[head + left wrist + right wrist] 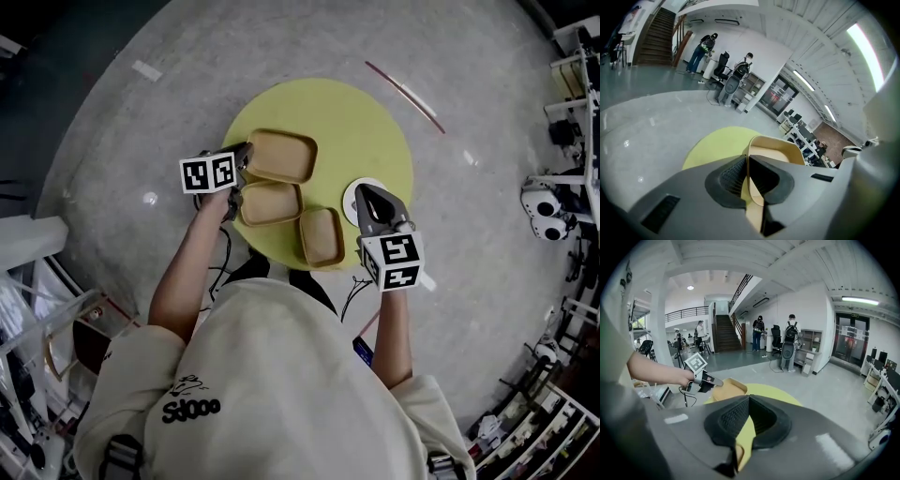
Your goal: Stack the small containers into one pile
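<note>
Three tan containers lie on the round yellow table (366, 131): a large one (281, 156) at the back, a medium one (270, 203) in front of it and a small one (322, 236) near the front edge. My left gripper (246, 161) is shut on the left rim of the large container (776, 150), whose thin wall (748, 187) sits between the pads. The right gripper view shows that container (729, 389) tilted up in the left gripper (707, 379). My right gripper (364, 190) hovers shut and empty at the table's right side, over a white disc (352, 194).
The table stands on a grey floor with a thin red strip (405, 97) lying behind it. White equipment (546, 211) and racks line the right edge. Cables (220, 272) hang by the person's body. People stand far off in the hall (790, 341).
</note>
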A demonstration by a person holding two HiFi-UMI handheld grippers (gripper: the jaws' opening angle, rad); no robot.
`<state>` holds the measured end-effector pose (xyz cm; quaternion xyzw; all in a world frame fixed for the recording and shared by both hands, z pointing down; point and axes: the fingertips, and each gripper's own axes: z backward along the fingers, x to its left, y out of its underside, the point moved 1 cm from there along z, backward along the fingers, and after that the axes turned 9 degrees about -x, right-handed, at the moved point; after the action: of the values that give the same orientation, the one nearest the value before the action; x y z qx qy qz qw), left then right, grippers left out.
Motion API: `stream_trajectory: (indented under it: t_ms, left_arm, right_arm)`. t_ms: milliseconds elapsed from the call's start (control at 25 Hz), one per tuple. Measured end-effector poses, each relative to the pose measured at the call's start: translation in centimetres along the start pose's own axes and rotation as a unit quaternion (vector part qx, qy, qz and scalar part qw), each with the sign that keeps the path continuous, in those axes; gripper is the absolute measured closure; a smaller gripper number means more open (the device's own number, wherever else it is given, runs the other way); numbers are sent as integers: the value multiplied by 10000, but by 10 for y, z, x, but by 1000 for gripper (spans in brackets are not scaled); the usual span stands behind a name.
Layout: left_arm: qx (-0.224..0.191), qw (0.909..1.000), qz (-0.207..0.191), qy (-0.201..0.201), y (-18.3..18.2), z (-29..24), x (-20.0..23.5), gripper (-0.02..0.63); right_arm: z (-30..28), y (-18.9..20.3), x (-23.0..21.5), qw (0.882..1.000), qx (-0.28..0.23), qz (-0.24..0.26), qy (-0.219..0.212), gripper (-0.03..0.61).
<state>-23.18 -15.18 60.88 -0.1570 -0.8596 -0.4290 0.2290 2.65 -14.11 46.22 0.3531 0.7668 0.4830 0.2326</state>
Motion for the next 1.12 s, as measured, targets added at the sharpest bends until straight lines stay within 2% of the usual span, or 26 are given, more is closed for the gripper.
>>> stream_trajectory:
  t_ms: [240,360,520,840,1120]
  left_arm:
    - [277,9975,-530,387,14,15,-32,589]
    - [542,9921,-957,600,27,22,-52,589]
    - [864,9830,-1245,1038,47,22,-72,589]
    - [1374,9589,-1778,1733,78,10,-108,589]
    - [1862,9265,-2377,2244,110,-2,-133,589]
  right_arm:
    - [21,2,8,9998,-126,-22,143,570]
    - [33,2,10,9996,-172,-28,219,570]
    - [44,7,13,9991,-214,-89,361,571]
    - [62,21,5,9975,-144,-238,646,571]
    - [84,43,0,9938,2,-501,992,571]
